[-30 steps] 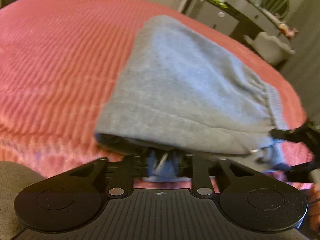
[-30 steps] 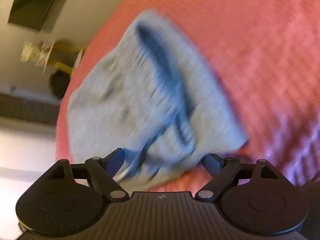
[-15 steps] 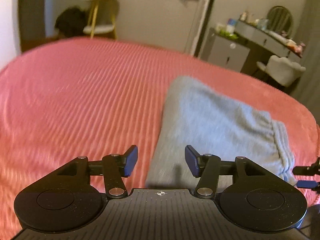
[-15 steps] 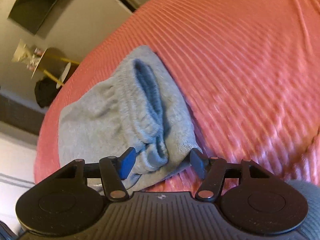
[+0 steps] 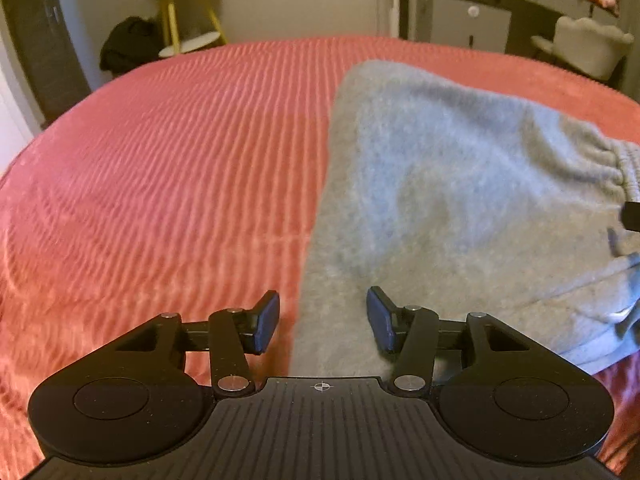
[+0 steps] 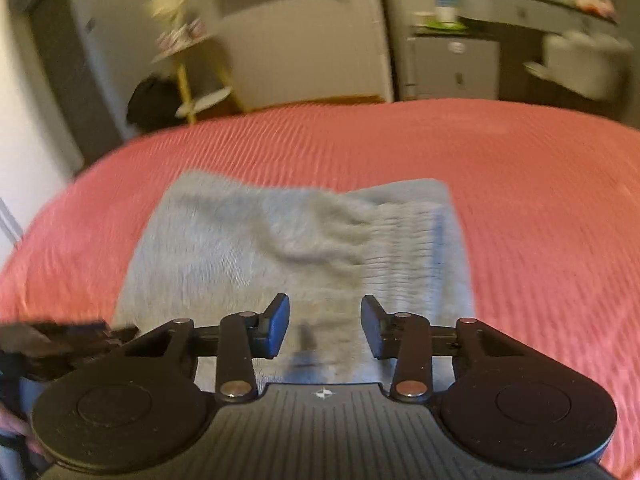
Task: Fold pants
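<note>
Grey sweatpants (image 5: pixel 440 200) lie folded in a compact stack on the red bedspread (image 5: pixel 160 180), with the elastic waistband (image 5: pixel 616 164) at the right. My left gripper (image 5: pixel 323 320) hovers over the stack's near left edge. Its jaws are closing, but the pads press on nothing and the cloth lies below them. In the right wrist view the same pants (image 6: pixel 260 252) sit ahead, ribbed waistband (image 6: pixel 412 240) to the right. My right gripper (image 6: pixel 324 326) hangs above the near edge, jaws closing with nothing held between them. The left gripper's black frame (image 6: pixel 60 340) shows at the left edge.
The ribbed red bedspread (image 6: pixel 540 200) stretches wide to the left and beyond the pants. Past the bed stand a yellow side table (image 5: pixel 188 12), a dark bag (image 5: pixel 128 44), a grey dresser (image 5: pixel 464 20) and a white chair (image 5: pixel 588 48).
My left gripper let go of the pants' fold, opened and drew back. My right gripper rolled upright, pulled away from the waistband and its jaws narrowed. The pants now lie flat.
</note>
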